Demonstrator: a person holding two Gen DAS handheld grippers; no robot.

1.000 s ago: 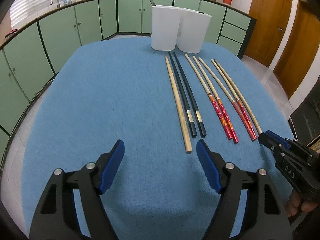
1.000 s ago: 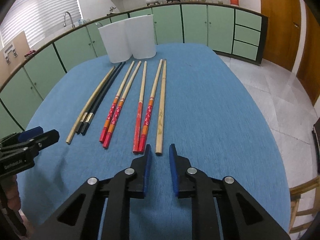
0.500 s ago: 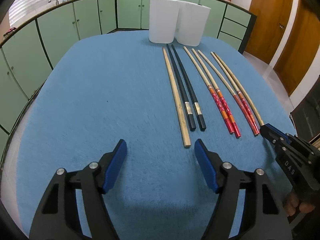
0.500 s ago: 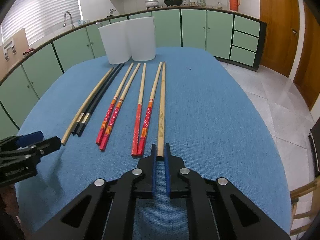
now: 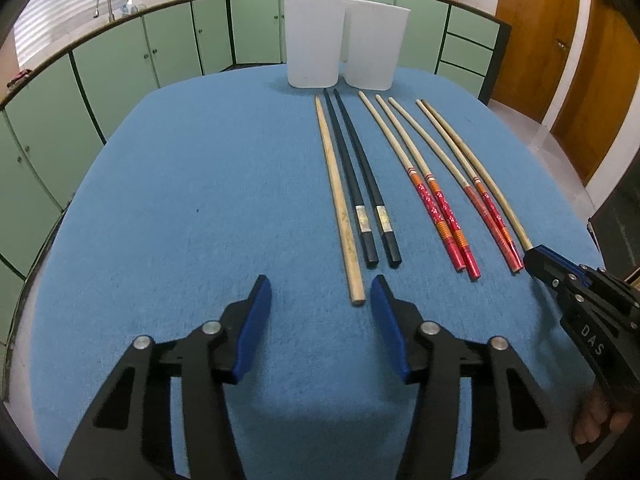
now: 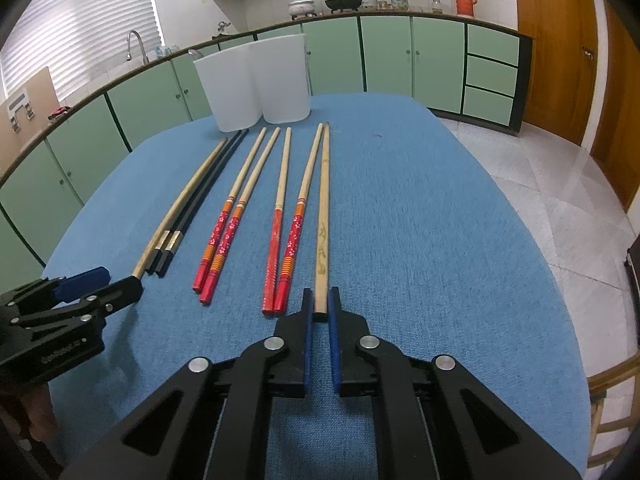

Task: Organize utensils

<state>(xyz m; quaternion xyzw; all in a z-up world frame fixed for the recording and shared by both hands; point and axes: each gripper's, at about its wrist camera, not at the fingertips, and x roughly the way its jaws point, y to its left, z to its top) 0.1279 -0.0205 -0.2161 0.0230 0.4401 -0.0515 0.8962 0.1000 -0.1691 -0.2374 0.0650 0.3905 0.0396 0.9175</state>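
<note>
We have before us a round table covered in blue cloth, with green kitchen cabinets curving behind it. At its far edge stand two white plastic containers, touching side by side. In front of them eight chopsticks lie in a row, tips toward the containers: a plain wooden chopstick on the left, two black chopsticks just beside it, four red-handled chopsticks in two pairs, and a second plain wooden chopstick on the far right. Our right claw is clamped on the near end of that rightmost stick, its blue pads pressing both sides while the stick lies on the cloth. Our left claw sits low over the table with its jaws closing; the near end of the left wooden chopstick lies between the pads, close to the right-hand one, and they do not yet press it.
</note>
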